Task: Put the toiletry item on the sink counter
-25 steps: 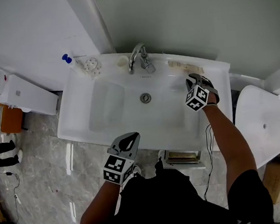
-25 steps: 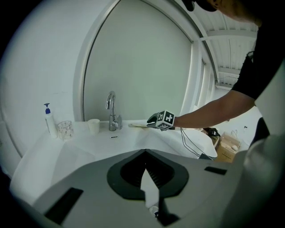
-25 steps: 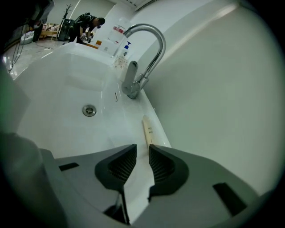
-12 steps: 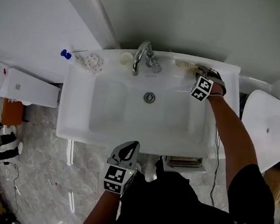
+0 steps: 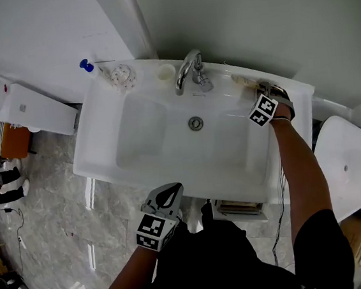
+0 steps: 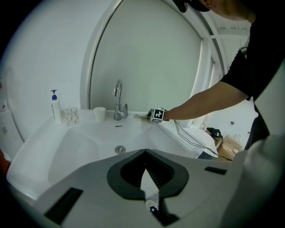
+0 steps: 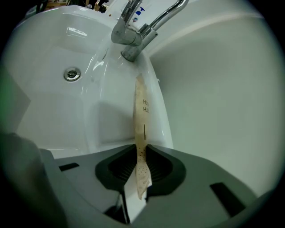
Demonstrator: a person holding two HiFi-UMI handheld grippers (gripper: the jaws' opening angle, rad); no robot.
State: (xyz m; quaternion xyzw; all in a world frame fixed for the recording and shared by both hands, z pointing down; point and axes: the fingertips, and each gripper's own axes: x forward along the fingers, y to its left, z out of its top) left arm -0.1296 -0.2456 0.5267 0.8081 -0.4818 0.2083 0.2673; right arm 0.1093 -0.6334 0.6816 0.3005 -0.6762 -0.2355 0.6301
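Grey marbled tile floor, pale walls, white sink with a chrome tap at the back. Versus a second ago, the right gripper has left the basin's right side and sits at the back ledge, right of the tap. The left gripper is roughly where it was, off the front rim, jaws together, nothing in them. Left of the tap: pump bottle, glass, white cup. Right jaws just closed and now clamp the near end of the packet, a thin beige strip held edge-on, the rest running along the ledge toward the tap base. Earlier it lay there untouched. Packet print: two lines starting "H", rest unreadable.
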